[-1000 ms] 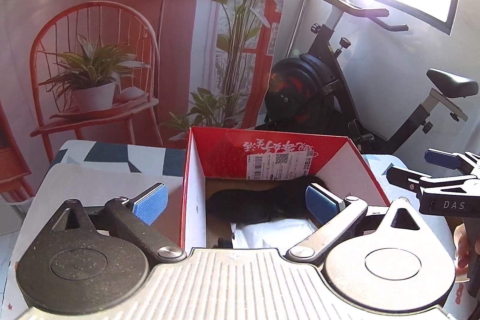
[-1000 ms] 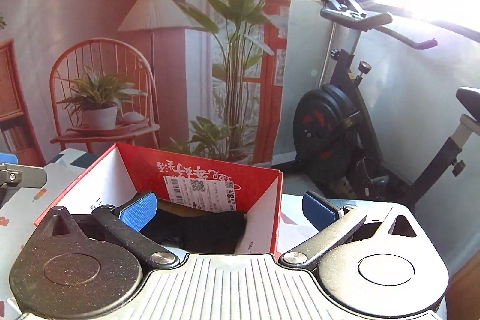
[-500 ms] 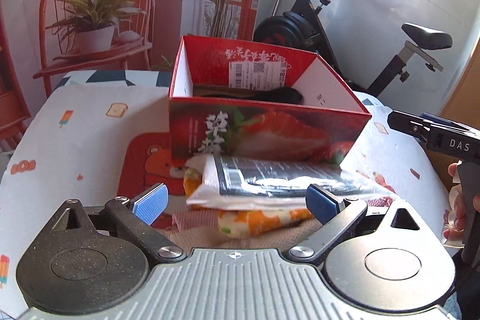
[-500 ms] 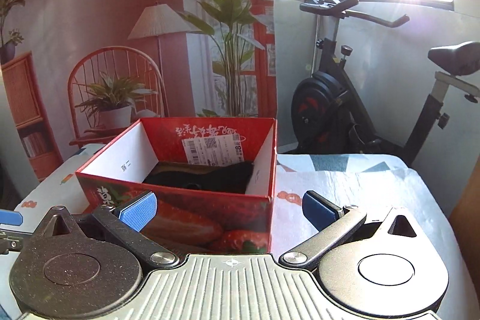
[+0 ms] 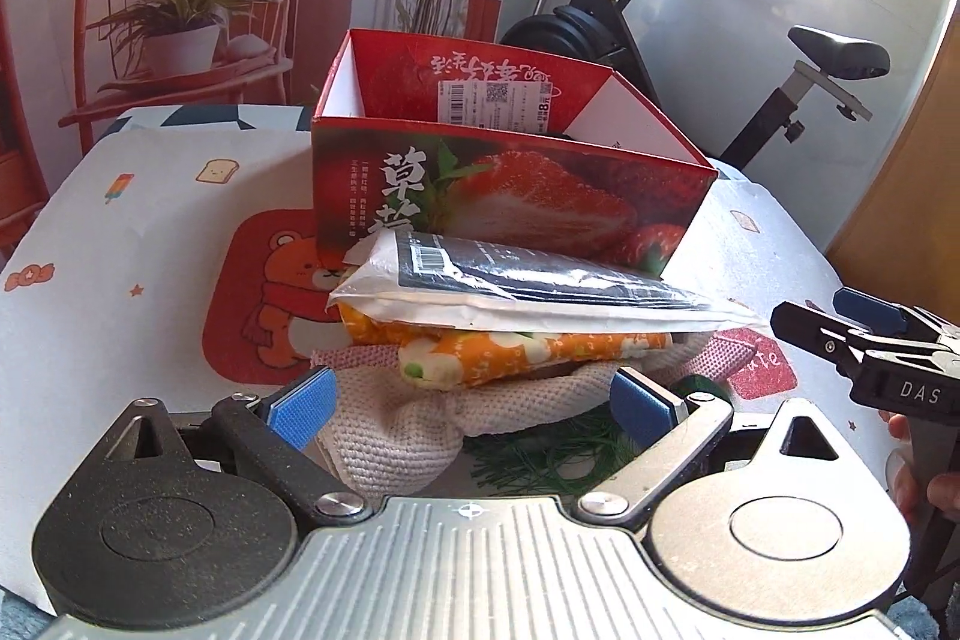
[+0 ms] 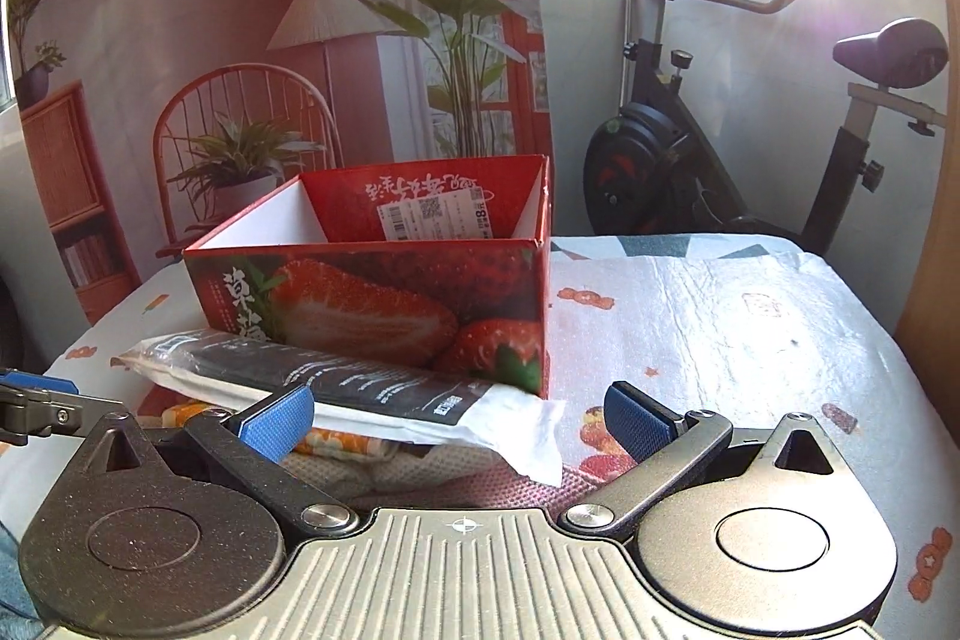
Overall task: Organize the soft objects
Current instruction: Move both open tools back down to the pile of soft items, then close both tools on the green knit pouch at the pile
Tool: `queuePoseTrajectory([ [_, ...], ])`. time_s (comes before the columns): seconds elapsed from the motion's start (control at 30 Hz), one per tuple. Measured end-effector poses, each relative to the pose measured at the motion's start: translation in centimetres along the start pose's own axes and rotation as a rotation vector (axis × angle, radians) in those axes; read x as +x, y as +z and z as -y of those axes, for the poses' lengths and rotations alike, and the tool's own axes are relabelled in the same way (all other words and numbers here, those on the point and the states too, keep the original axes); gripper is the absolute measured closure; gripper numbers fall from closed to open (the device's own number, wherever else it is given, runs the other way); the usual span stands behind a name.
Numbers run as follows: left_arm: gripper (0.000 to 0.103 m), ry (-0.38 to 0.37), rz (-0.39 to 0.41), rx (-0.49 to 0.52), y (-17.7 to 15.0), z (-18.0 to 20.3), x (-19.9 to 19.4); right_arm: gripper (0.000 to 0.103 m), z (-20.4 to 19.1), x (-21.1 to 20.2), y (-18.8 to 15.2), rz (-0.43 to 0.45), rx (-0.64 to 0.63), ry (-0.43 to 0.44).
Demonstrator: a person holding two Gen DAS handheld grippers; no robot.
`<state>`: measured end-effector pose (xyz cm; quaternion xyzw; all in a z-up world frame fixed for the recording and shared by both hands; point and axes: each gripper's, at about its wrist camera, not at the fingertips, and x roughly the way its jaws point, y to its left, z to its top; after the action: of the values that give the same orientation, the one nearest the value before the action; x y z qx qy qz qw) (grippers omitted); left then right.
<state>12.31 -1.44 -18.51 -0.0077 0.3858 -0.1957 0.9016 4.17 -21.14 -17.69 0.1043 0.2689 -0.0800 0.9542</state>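
left wrist view: left gripper (image 5: 471,403) spread wide, holding nothing, its blue pads either side of a knitted cloth (image 5: 414,430). above it lie an orange floral cloth (image 5: 528,349) and a plastic packet (image 5: 528,286), just in front of the strawberry box (image 5: 510,196).

right wrist view: right gripper (image 6: 459,418) wide open, empty, the packet's corner between its fingers; box behind on the tablecloth (image 6: 750,334).

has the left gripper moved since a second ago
Yes. The left gripper has pulled back from over the strawberry box, now nearer the soft pile in front of it.
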Motion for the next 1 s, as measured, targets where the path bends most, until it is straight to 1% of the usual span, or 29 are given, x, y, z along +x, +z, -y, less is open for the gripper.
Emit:
queuePoseTrajectory([
  [0.2,0.008,-0.015,-0.031,-0.039,-1.2,-0.5,0.9,0.006,-0.6,-0.1,-1.1,-0.035,-0.024,0.009],
  [0.33,0.014,-0.025,-0.053,-0.05,-1.3,-0.9,1.3,0.01,-1.1,-0.1,-2.3,-0.072,-0.053,0.027],
  [0.43,0.015,-0.024,-0.048,-0.053,-1.4,-1.1,1.4,0.017,-1.1,0.7,-2.9,-0.107,-0.045,0.035],
  [0.6,0.02,-0.022,-0.062,-0.071,-1.7,-1.6,1.8,0.02,-1.2,1.9,-3.7,-0.145,-0.046,0.047],
  [0.67,0.025,-0.034,-0.073,-0.072,-1.8,-1.5,2.1,0.021,-1.2,2.2,-4.0,-0.158,-0.056,0.052],
  [0.8,0.029,-0.05,-0.091,-0.035,-1.8,-0.8,3.0,0.025,-0.7,2.7,-4.6,-0.182,-0.048,0.058],
  [0.83,0.032,-0.054,-0.098,-0.026,-1.9,-0.7,3.3,0.026,-0.5,2.9,-4.8,-0.187,-0.042,0.06],
  [0.87,0.035,-0.06,-0.107,-0.024,-1.9,-0.6,3.6,0.027,-0.3,3.2,-4.9,-0.194,-0.033,0.062],
  [1.0,0.04,-0.069,-0.139,-0.043,-2.1,-0.8,4.7,0.028,-0.2,4.3,-5.7,-0.23,-0.058,0.066],
])
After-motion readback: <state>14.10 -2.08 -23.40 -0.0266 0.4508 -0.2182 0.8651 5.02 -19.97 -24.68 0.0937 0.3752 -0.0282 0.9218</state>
